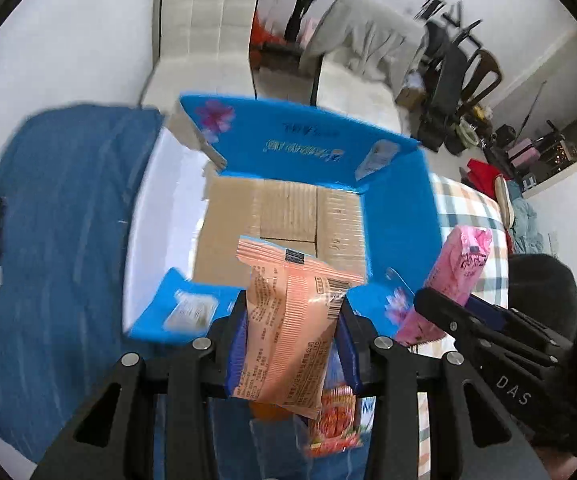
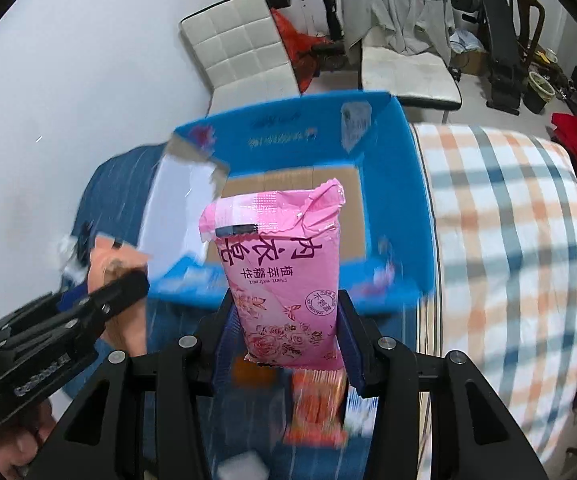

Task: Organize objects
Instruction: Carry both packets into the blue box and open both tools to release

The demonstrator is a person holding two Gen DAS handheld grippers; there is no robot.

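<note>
- Your left gripper [image 1: 292,316] pinches an orange snack packet [image 1: 288,320] by its lower half; the packet stands upright between the fingers, just short of the near flap of the blue cardboard box [image 1: 392,208].
- Your right gripper [image 2: 286,316] is clamped on a pink soap packet [image 2: 284,276], also upright and near the box's front edge — not yet over the opening.
- The box sits open on the bed [image 2: 508,240], its brown floor looks bare, so you likely have room for both.
- Carry each packet past the near flap [image 1: 184,304] before lowering; the flaps lean inward and could snag a corner.
- Drop one side at a time — left packet to the left, pink one to the right — so the grippers stay apart.
- More packets [image 2: 318,408] lie below, blurred, waiting.
</note>
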